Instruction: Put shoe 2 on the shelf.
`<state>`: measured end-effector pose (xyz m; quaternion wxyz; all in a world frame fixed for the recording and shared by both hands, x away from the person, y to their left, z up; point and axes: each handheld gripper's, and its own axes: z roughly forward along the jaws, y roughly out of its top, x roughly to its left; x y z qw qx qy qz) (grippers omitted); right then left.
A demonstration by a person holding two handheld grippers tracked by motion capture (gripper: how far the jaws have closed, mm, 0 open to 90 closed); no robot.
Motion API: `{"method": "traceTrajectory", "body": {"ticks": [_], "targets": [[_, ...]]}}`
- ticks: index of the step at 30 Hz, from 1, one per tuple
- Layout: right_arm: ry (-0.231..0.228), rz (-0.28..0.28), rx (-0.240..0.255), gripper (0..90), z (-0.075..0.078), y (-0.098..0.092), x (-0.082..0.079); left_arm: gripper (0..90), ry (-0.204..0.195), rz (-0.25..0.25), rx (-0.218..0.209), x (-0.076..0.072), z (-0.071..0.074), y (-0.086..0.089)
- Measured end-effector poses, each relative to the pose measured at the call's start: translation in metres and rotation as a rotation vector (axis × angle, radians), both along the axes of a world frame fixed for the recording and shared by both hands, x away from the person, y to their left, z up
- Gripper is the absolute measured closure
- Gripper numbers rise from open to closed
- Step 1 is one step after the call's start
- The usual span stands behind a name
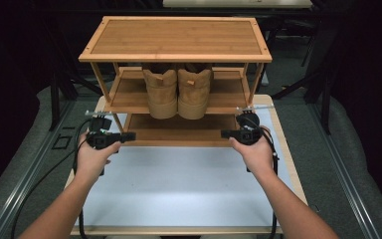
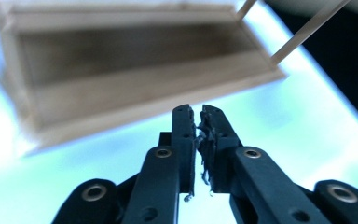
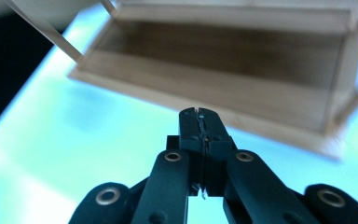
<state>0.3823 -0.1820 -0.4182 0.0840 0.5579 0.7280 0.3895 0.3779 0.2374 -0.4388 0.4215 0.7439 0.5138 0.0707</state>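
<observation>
rack: the three-tier bamboo shoe rack with slim wooden legs (image 1: 175,40) stands at the centre top of the high view, on the far half of the white-topped bench (image 1: 179,184), so both hands can get at its front edge
boots: the pair of tan suede boots (image 1: 178,92) sits on the middle tier, heels facing the person, right under the top board; heels-out makes sense for grabbing them later
bottom tier: bare board, low in the rack, and it's what both gripper views look along, so my guess is the work is about the rack itself or that lowest shelf
left gripper (image 1: 129,135): lower left of the rack, pointing in at the bottom tier's front rail, just beside it; can't tell if it touches
left fingers (image 2: 183,135): nearly together, thin slit between them, nothing held
right gripper (image 1: 224,133): mirrored at the lower right corner, tip near the rail
right fingers (image 3: 189,128): pressed together, empty
why the symmetry: looks to me like lining up on both ends at once, maybe to shift or steady the rack evenly
</observation>
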Motion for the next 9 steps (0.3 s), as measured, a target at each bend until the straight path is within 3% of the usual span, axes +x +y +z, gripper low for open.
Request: {"method": "traceTrajectory", "body": {"ticks": [1,2,3,5,6,7,8,9], "targets": [[-0.002,-0.011,-0.006,87.9,-0.013,-0.009,-0.008,78.0,0.005,0.018,0.016,-0.008,-0.019,0.013],[-0.002,-0.011,-0.006,87.9,-0.013,-0.009,-0.008,74.0,0.005,0.018,0.016,-0.008,-0.019,0.013],[0.009,-0.012,-0.006,87.1,-0.018,-0.014,-0.012,74.0,0.007,0.021,0.016,-0.012,-0.028,0.019],[0.012,-0.026,-0.011,84.2,-0.031,-0.022,-0.020,63.9,-0.003,0.020,0.027,-0.021,-0.044,0.029],[0.015,-0.027,-0.014,80.3,-0.038,-0.025,-0.023,52.8,-0.020,0.021,0.047,-0.026,-0.052,0.034],[-0.005,-0.040,-0.034,68.2,-0.052,-0.032,-0.031,49.4,-0.055,0.037,0.084,-0.035,-0.067,0.043],[-0.005,-0.040,-0.034,68.2,-0.052,-0.032,-0.031,46.9,-0.055,0.037,0.084,-0.035,-0.067,0.043],[-0.017,-0.054,-0.059,61.5,-0.059,-0.034,-0.034,46.9,-0.065,0.052,0.090,-0.039,-0.076,0.049]]}}
